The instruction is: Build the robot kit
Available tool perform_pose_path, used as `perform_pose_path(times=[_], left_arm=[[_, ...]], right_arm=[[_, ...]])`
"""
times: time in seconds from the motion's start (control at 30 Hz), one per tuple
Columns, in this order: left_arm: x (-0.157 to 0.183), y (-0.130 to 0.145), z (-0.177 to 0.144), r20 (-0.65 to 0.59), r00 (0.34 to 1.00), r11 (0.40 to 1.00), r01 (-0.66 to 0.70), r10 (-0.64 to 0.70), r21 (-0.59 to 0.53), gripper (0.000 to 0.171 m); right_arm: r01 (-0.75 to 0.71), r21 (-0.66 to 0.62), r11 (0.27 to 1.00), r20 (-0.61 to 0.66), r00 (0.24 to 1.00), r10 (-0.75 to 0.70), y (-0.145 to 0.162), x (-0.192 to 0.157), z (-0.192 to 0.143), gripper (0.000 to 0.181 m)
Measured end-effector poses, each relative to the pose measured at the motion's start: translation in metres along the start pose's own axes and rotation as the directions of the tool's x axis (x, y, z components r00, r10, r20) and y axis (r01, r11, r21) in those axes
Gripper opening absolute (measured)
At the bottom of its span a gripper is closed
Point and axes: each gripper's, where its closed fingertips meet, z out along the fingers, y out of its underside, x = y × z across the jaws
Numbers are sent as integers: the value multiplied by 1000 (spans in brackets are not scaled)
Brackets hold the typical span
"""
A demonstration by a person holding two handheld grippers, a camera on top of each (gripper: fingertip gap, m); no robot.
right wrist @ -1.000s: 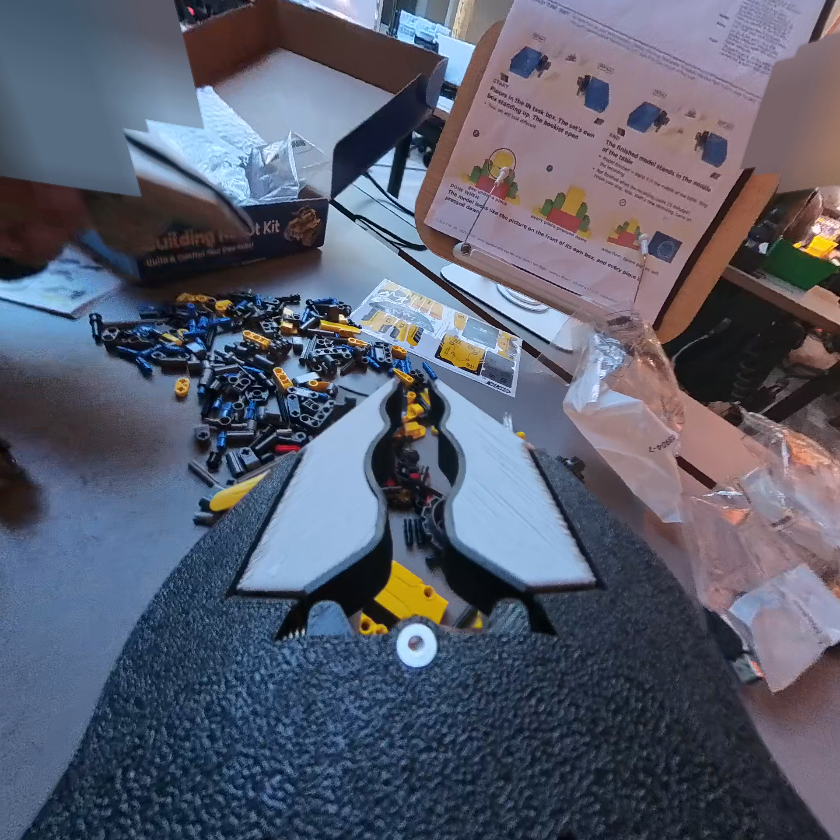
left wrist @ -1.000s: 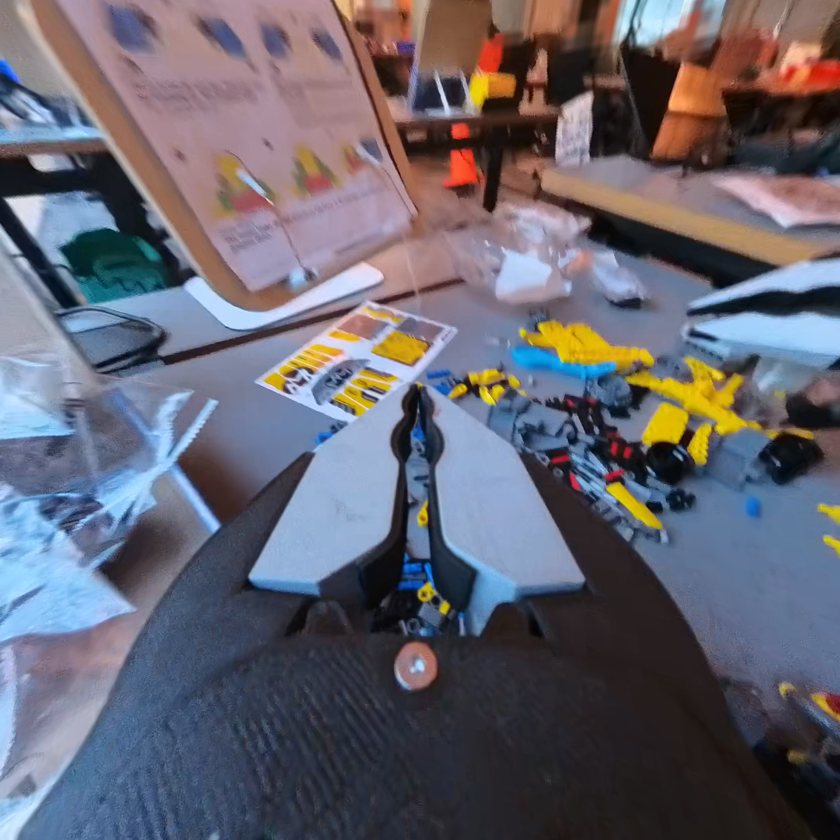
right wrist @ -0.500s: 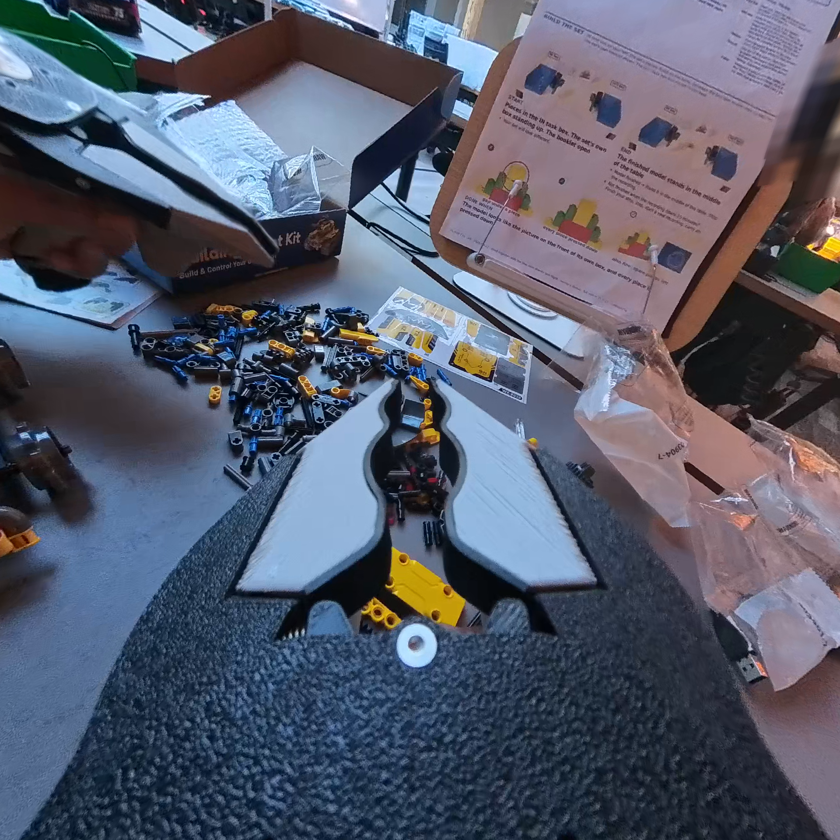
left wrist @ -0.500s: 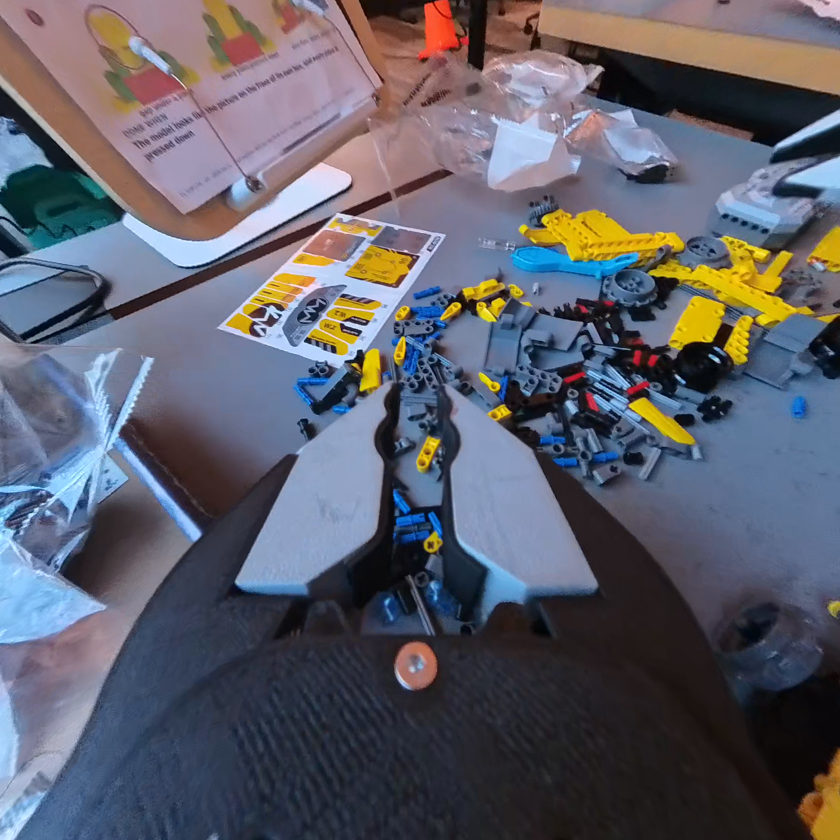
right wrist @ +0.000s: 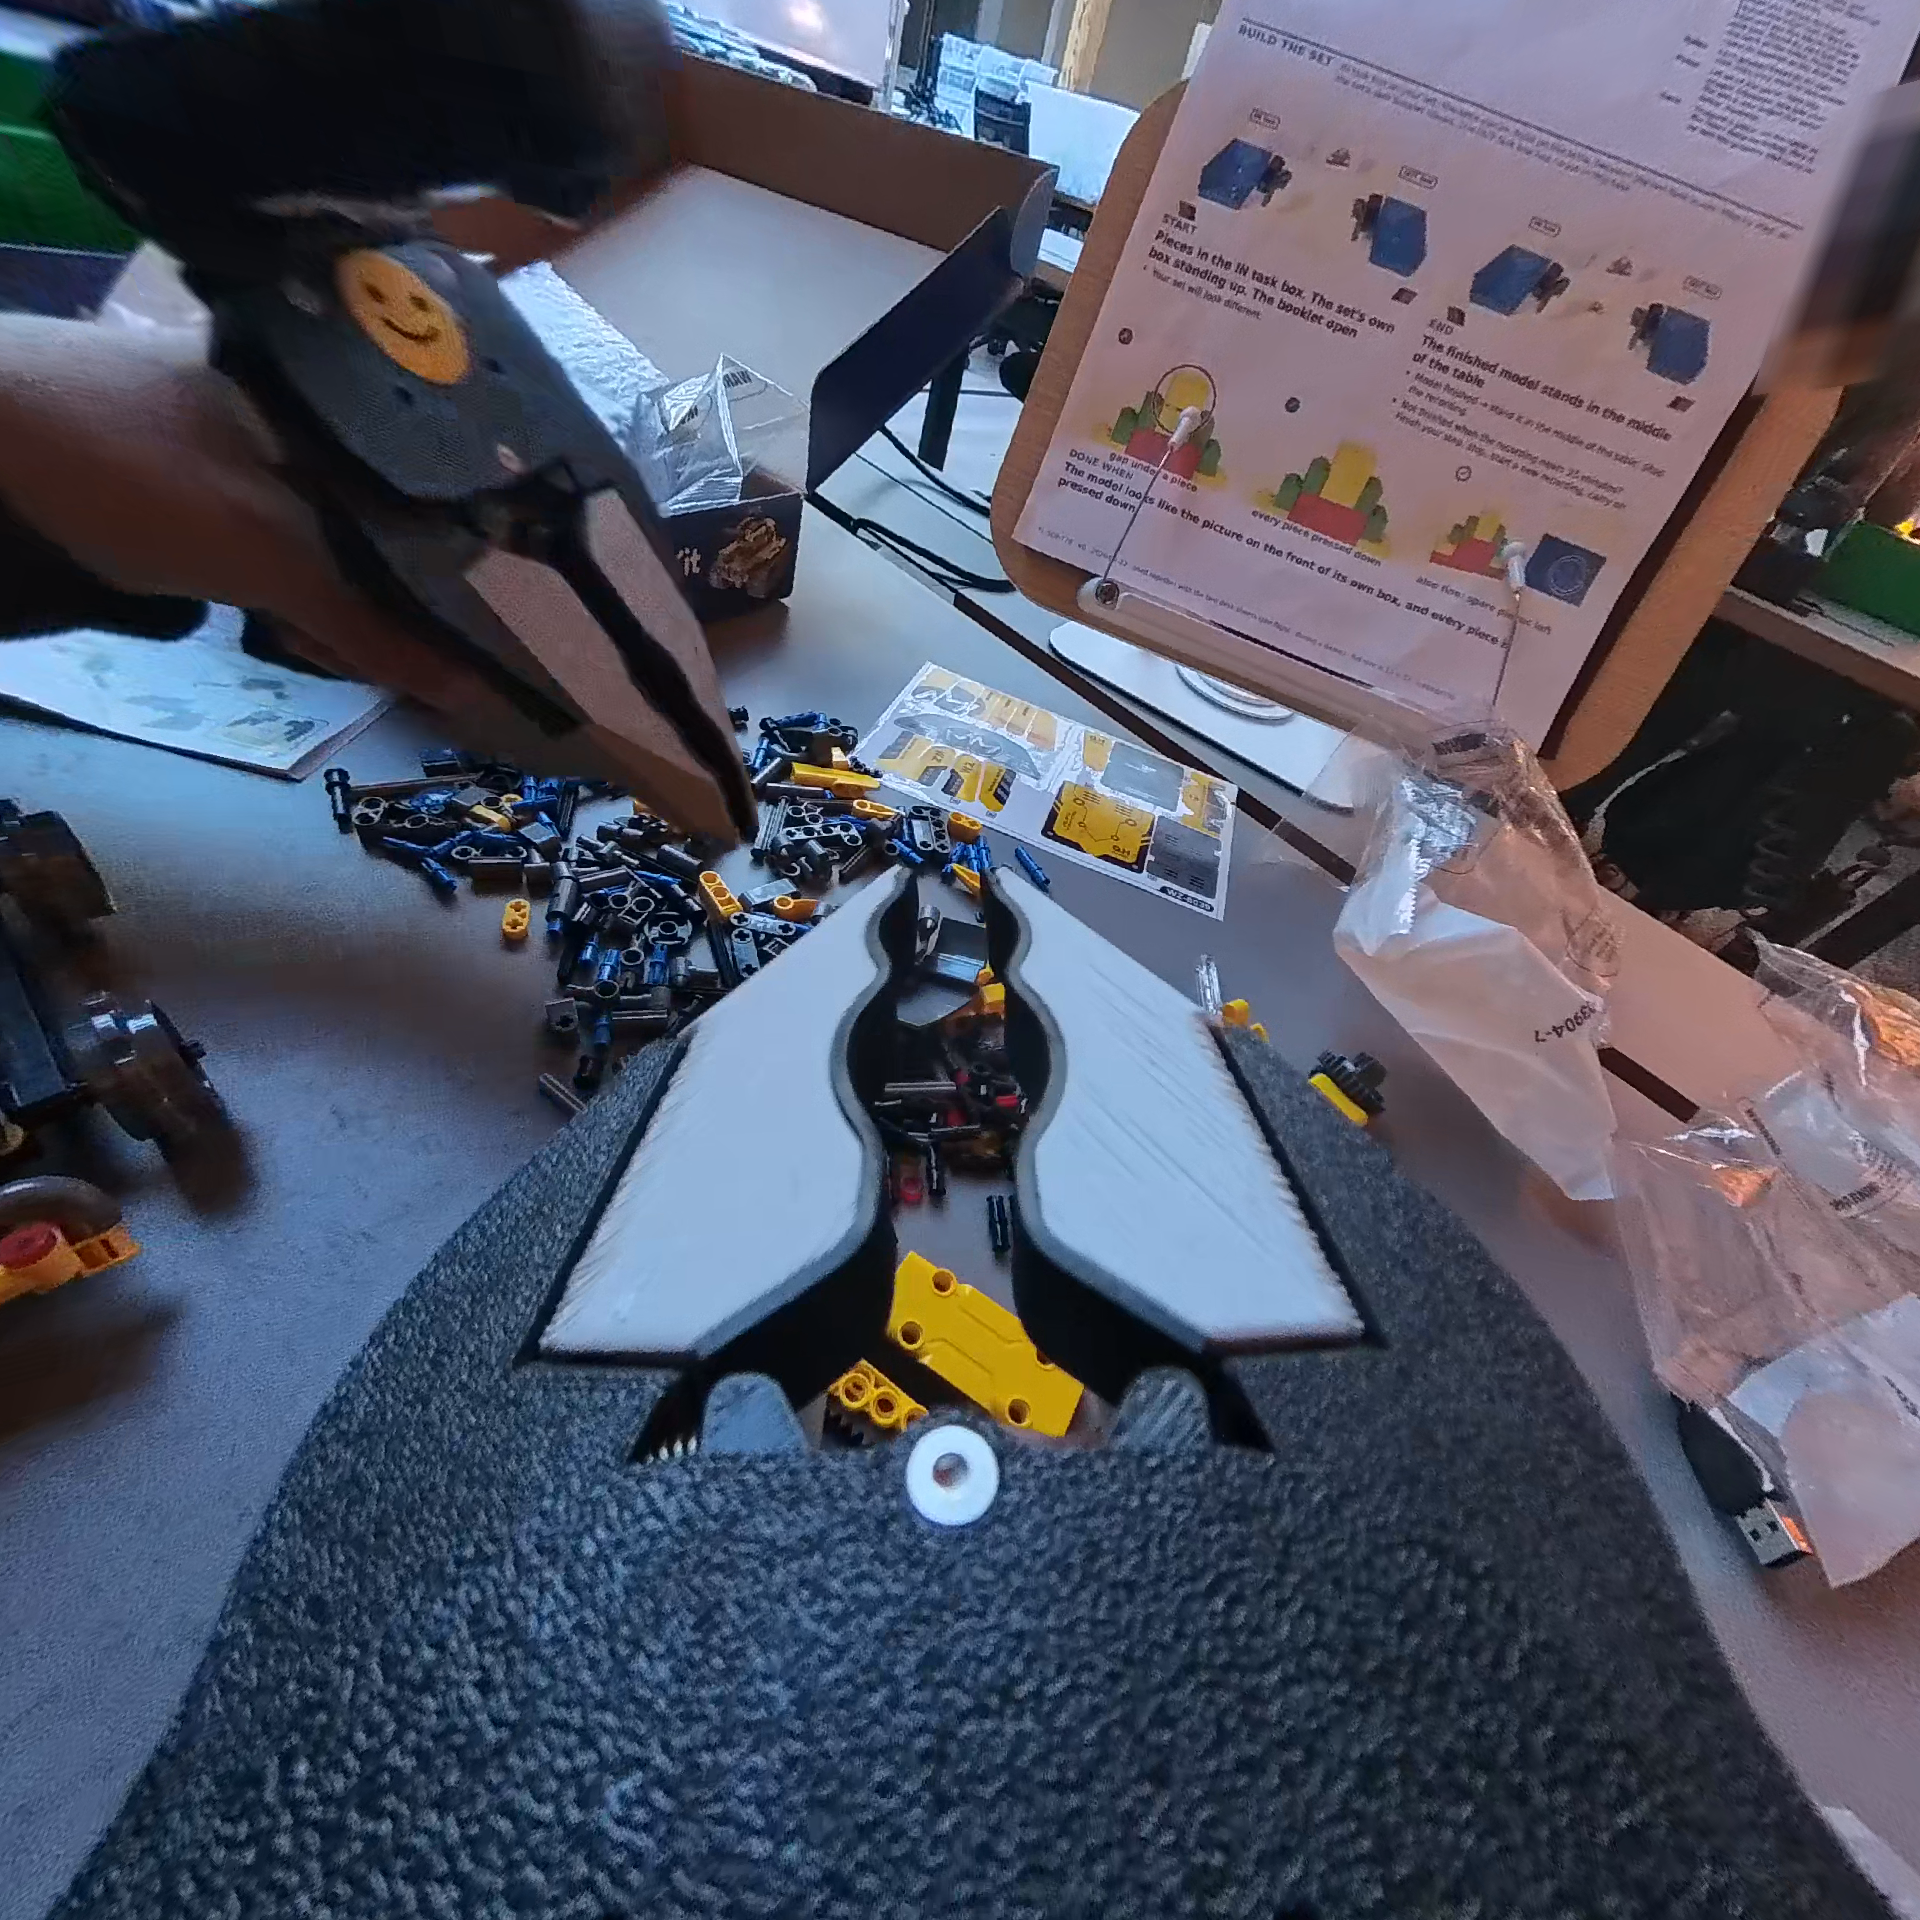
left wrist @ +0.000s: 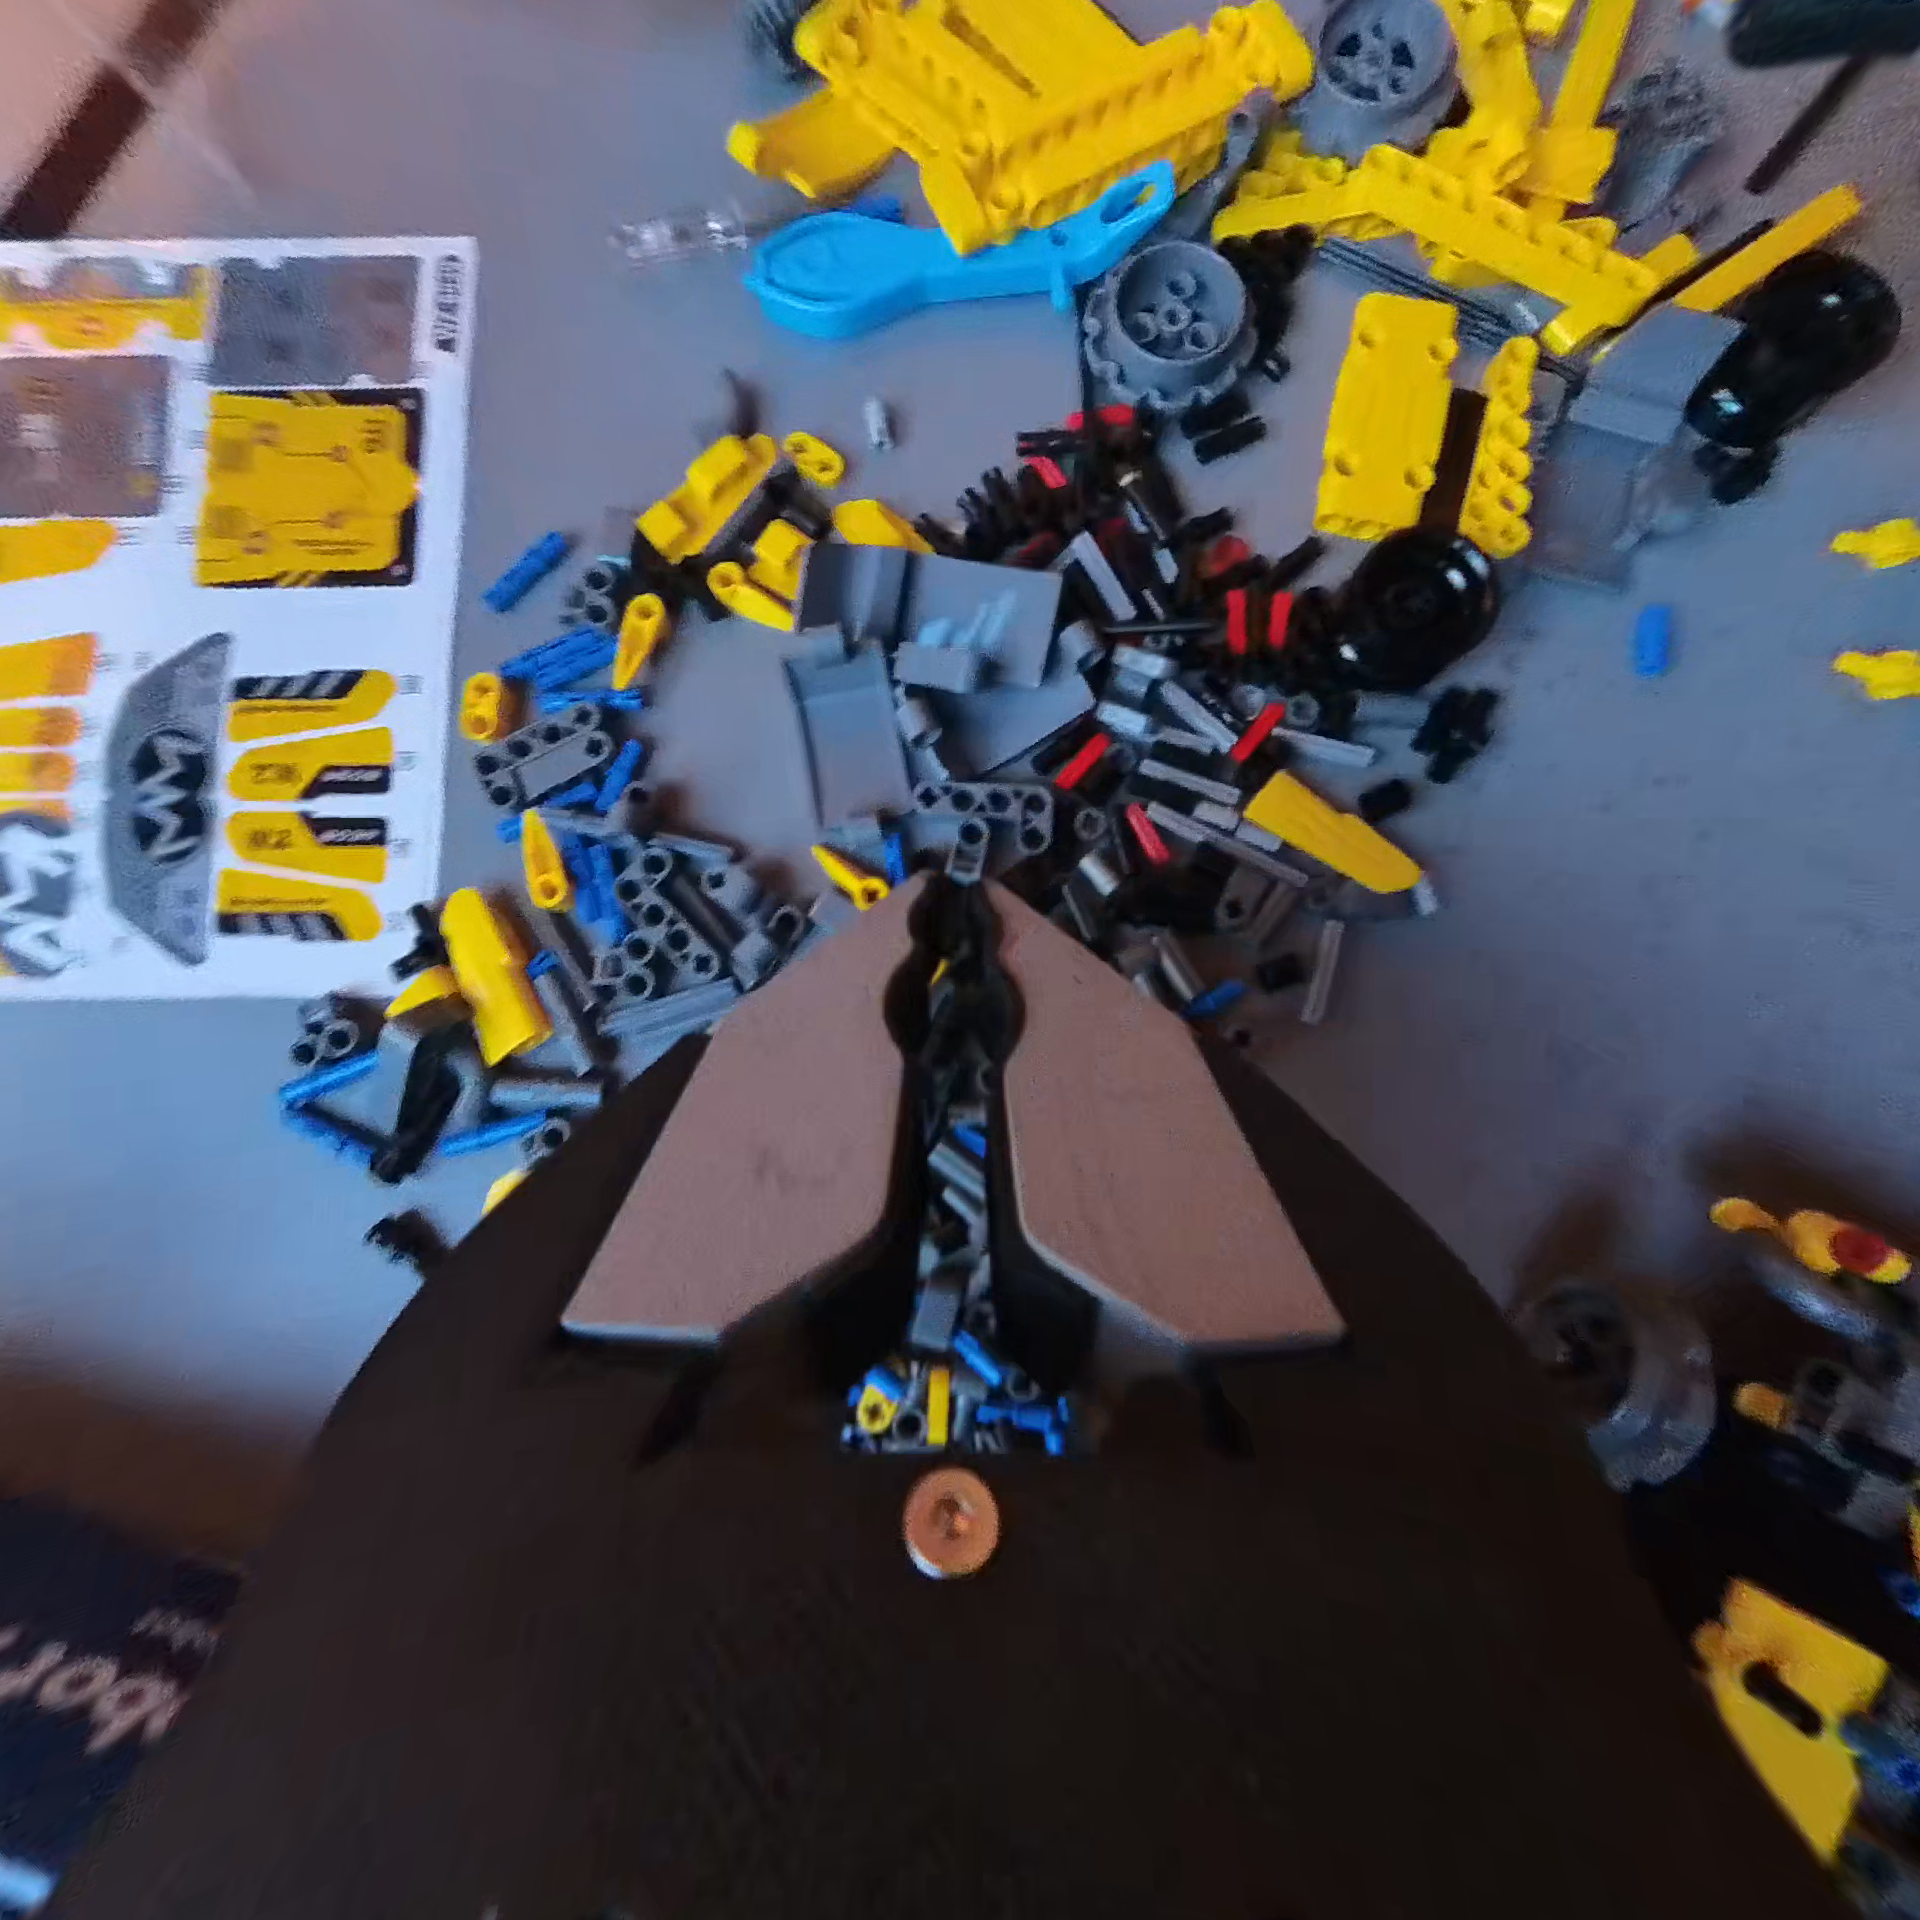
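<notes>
A pile of small grey, black, blue, red and yellow building-kit pieces [left wrist: 1039,675] lies on a grey table [left wrist: 1662,935]. My left gripper [left wrist: 961,894] points steeply down into the pile. Its fingers are closed to a narrow slit, and a small dark grey holed piece [left wrist: 971,847] sticks out at the tips. The left gripper also shows in the right wrist view [right wrist: 740,821], held by a hand [right wrist: 125,499], with its tips in the pile [right wrist: 644,894]. My right gripper [right wrist: 951,883] hovers low over the near side of the pile. It is slightly open and empty, above a yellow panel [right wrist: 977,1340].
A sticker sheet [left wrist: 260,623] lies left of the pile. A blue tool [left wrist: 914,270], yellow assemblies [left wrist: 1018,94], a grey hub [left wrist: 1169,312] and a black tyre [left wrist: 1418,608] lie beyond. An instruction board [right wrist: 1455,343], plastic bags [right wrist: 1486,987], a cardboard box [right wrist: 831,177] and a partly built model [right wrist: 62,1039] surround the table. Spacing between my two grippers at the tips: around 12 cm.
My left gripper has tipped forward and dropped to the pile, and its fingers have narrowed around a small grey piece. My right gripper has hardly moved and stays slightly open.
</notes>
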Motion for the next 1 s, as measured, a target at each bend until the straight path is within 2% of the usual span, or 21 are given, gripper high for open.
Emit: perform_pose_path(times=[0.07, 0.2, 0.4, 0.6, 0.73, 0.83, 1.0], left_arm=[[1, -2, 9, -17, 1000, 999, -14, 14, -34, 0], [-12, 14, 22, 42, 997, 984, -61, 69, -170, 0], [-6, 13, 22, 23, 998, 985, -46, 51, -165, 0], [-4, 10, 26, -8, 996, 979, -94, 94, -180, 3], [-15, 14, 25, 3, 990, 960, -136, 141, -246, 5], [-13, 10, 21, -24, 991, 962, -131, 129, -239, 4], [-23, 13, 21, 2, 989, 955, -141, 146, -260, 5]], right_arm=[[-3, 8, 1000, -1, 1000, 3, -2, 1, -1, 12], [-10, 31, 999, 0, 1000, 10, -7, 1, -5, 12], [-23, 60, 998, 10, 1000, 22, -14, 1, -10, 12], [-27, 78, 997, 19, 1000, 25, -19, -1, -12, 11], [-31, 79, 996, 22, 999, 29, -19, -1, -12, 12], [-33, 82, 996, 25, 999, 32, -19, -1, -13, 11], [-31, 79, 996, 29, 999, 29, -19, -2, -12, 11]])
